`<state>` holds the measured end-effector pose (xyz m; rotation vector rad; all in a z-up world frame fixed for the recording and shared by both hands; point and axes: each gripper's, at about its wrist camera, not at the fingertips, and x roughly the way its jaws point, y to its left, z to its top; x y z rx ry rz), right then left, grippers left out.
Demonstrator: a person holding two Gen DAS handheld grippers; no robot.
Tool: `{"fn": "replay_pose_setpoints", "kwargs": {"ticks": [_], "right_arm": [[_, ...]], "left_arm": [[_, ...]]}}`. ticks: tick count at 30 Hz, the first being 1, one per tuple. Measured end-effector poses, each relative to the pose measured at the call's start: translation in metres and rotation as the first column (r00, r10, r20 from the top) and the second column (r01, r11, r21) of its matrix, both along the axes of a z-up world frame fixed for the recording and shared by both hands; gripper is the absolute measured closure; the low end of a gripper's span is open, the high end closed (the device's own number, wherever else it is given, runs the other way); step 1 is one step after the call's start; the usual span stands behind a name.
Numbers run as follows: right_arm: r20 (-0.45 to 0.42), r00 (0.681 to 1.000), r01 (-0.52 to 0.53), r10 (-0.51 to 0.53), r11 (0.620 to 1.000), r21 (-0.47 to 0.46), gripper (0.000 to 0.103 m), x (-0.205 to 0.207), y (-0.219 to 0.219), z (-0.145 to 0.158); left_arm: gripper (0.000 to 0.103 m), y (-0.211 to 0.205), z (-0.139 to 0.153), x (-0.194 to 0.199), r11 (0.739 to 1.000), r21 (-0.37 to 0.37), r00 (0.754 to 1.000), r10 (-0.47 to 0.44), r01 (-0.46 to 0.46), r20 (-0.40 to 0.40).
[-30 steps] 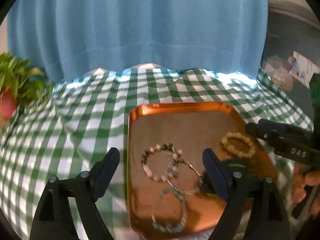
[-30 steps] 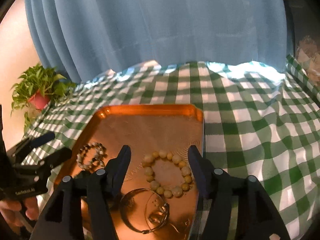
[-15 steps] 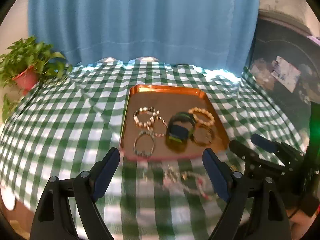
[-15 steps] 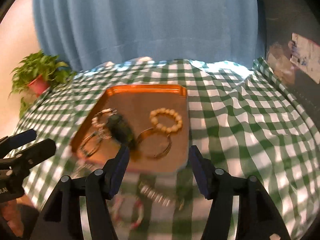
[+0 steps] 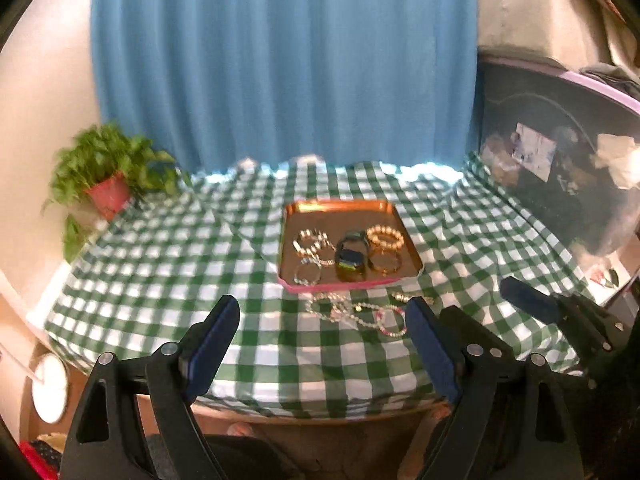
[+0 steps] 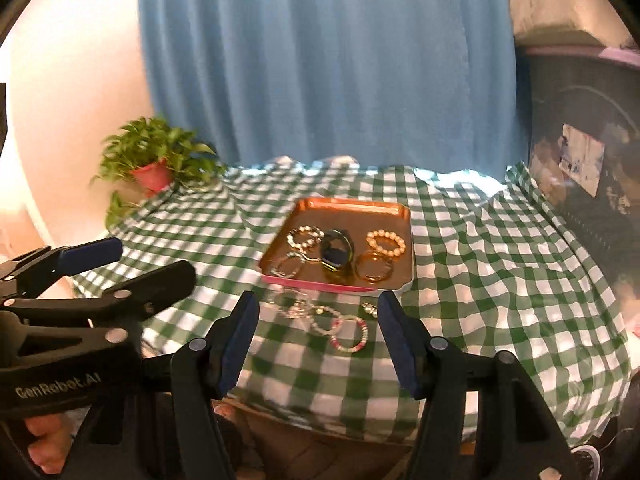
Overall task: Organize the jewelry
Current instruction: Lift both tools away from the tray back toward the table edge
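In the left wrist view, the left gripper [image 5: 322, 344] is held above the near edge of the table, its blue-padded fingers spread wide apart with nothing between them. A copper tray [image 5: 340, 207] is set on the green checked tablecloth [image 5: 168, 264] toward the far middle. Inside it are seen a cream bead bracelet [image 5: 385, 237] at the right, a gold bangle [image 5: 385, 261] just nearer, a dark watch [image 5: 351, 256] in the middle and a mixed bead bracelet [image 5: 310, 240] at the left. Loose bracelets and chains [image 5: 360, 312] are left on the cloth just beside the tray's near rim. A potted plant [image 5: 108, 176] is placed at the far left. The right gripper [image 5: 560, 312] is seen at the right.

In the right wrist view, the right gripper [image 6: 318, 340] is likewise held apart and empty, with a pink bead bracelet [image 6: 349, 334] framed between its fingers on the cloth. The left gripper [image 6: 132, 264] is seen at the left, gaping.
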<state>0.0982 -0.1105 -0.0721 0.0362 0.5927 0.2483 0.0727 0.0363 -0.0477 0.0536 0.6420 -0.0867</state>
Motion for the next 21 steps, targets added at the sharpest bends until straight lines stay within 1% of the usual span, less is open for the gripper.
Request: {"fn": "replay_pose_setpoints", "kwargs": {"ticks": [2, 5, 8, 10, 16, 21], "right_arm": [[0.022, 1.0, 0.013, -0.013, 1.0, 0.007, 0.031, -0.016, -0.001, 0.01], [0.038, 0.999, 0.013, -0.014, 0.999, 0.039, 0.027, -0.034, -0.002, 0.019], [0.044, 0.999, 0.007, -0.009, 0.999, 0.041, 0.024, -0.045, -0.001, 0.022], [0.041, 0.999, 0.013, -0.015, 0.999, 0.042, 0.019, -0.047, 0.0, 0.02], [0.028, 1.0, 0.004, -0.005, 0.999, 0.033, 0.018, -0.048, 0.003, 0.009], [0.008, 1.0, 0.003, -0.003, 1.0, 0.03, 0.018, -0.043, 0.002, -0.001]], "left_arm": [[0.018, -0.001, 0.01, -0.016, 1.0, -0.001, 1.0, -0.01, 0.01, 0.022], [0.018, -0.002, 0.018, -0.032, 0.999, -0.028, 0.999, -0.026, 0.027, 0.023], [0.018, -0.001, 0.019, -0.039, 0.999, -0.029, 0.999, -0.036, 0.036, 0.016], [0.017, -0.001, 0.016, -0.041, 0.999, -0.028, 0.999, -0.035, 0.036, 0.006], [0.016, 0.001, 0.002, -0.038, 0.999, -0.041, 0.999, -0.026, 0.025, -0.025], [0.016, -0.003, -0.009, -0.029, 0.999, -0.043, 0.998, -0.027, 0.024, -0.059]]}}
